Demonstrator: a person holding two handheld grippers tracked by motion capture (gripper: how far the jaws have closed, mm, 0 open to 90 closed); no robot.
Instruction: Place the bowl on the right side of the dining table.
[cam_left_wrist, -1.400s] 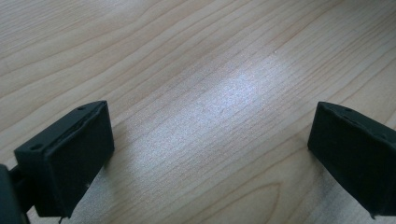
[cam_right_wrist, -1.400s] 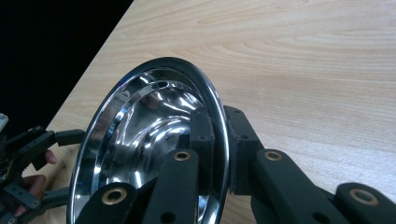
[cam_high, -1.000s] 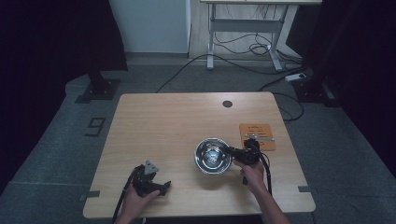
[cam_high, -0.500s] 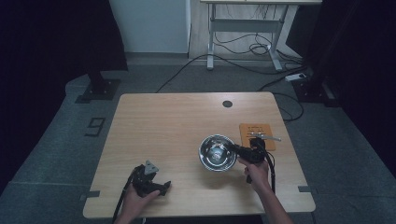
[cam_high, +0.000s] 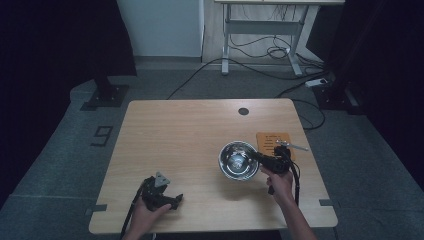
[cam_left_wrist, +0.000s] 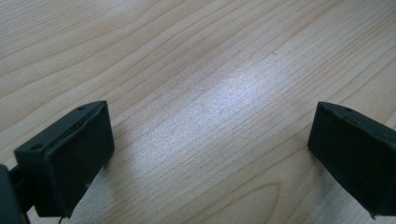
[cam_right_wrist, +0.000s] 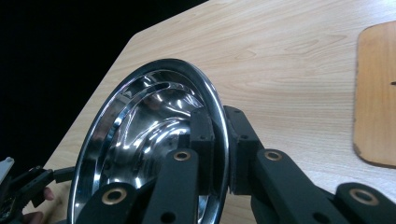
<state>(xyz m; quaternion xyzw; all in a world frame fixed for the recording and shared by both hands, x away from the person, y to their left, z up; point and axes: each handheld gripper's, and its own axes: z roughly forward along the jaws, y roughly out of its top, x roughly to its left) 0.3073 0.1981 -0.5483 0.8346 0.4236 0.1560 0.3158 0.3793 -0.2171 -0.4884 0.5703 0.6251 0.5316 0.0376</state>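
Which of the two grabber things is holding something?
The right gripper: its jaws pinch the rim of the shiny metal bowl. The left gripper rests open near the table's front edge, with bare wood between its jaws.

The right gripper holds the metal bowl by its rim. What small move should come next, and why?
Probably carry the bowl a little further toward the table's bare middle. The right gripper has its jaws closed on the rim, one inside, one outside, the orange board lies close on the right, and the left gripper rests open, far off.
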